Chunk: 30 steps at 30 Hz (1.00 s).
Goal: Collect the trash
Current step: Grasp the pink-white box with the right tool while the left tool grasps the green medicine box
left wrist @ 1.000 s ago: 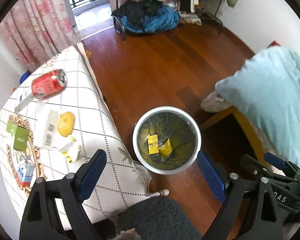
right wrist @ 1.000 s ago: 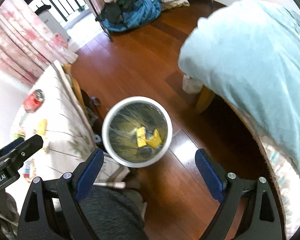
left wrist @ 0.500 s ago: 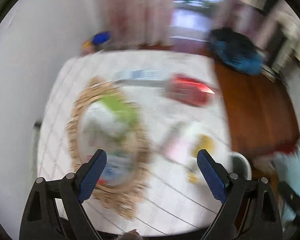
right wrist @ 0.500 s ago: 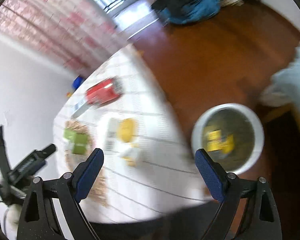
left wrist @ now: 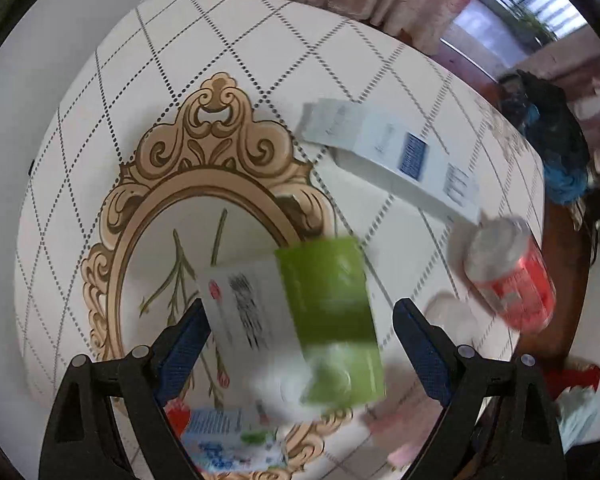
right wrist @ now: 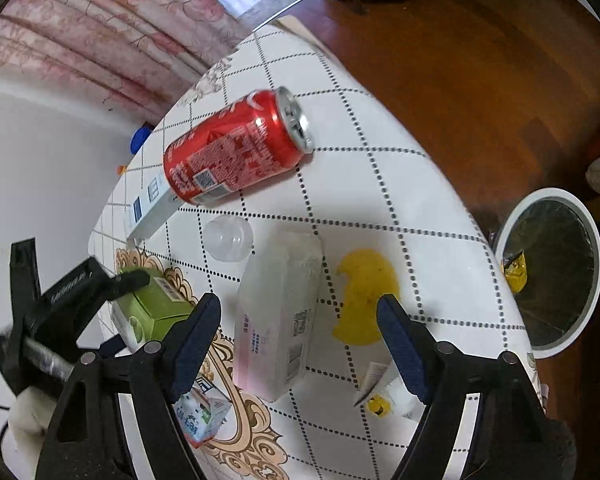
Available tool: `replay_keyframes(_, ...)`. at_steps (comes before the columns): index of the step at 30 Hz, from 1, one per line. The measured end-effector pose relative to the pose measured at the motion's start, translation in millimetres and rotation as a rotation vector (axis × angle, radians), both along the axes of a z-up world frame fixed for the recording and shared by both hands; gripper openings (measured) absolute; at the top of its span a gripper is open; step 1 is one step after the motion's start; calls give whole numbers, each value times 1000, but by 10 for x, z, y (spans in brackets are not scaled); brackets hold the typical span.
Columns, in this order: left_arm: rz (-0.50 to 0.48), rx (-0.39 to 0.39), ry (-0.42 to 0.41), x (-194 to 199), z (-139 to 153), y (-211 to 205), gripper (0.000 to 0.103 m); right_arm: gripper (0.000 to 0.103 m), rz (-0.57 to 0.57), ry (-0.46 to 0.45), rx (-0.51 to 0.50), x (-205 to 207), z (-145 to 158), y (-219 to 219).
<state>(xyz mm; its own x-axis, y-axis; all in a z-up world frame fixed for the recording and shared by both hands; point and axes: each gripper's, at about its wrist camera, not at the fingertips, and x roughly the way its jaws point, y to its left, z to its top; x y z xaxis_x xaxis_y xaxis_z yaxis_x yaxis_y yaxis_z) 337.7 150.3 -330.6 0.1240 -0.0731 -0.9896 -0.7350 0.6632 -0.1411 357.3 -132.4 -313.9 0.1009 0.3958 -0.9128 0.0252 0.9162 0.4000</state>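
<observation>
With both grippers' jaws apart, the green box [left wrist: 332, 320] lies between the left gripper [left wrist: 300, 344] fingers and should be centred before closing, while the right gripper [right wrist: 300, 344] hangs over the white pack [right wrist: 280, 316].

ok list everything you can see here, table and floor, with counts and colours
soda can: 1, red, lying on its side at the table's far part
long box: 1, white and blue, behind the can
clear cap: 1, see-through, mid table
green box: 1, green and white, between the left tool's fingers
white pack: 1, white and pink, between the right tool's fingers
yellow scrap: 1, yellow, beside the pack
small carton: 1, blue and white, near edge
bin: 1, white rim, on the floor, yellow trash inside
table: 1, white checked cloth
left tool: open
right tool: open
</observation>
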Motion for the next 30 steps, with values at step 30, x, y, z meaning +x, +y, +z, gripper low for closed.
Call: replay_keyframes(30,-320,284,8,-972,-69,6,70,43,444,-26,-227,-473,-282,981)
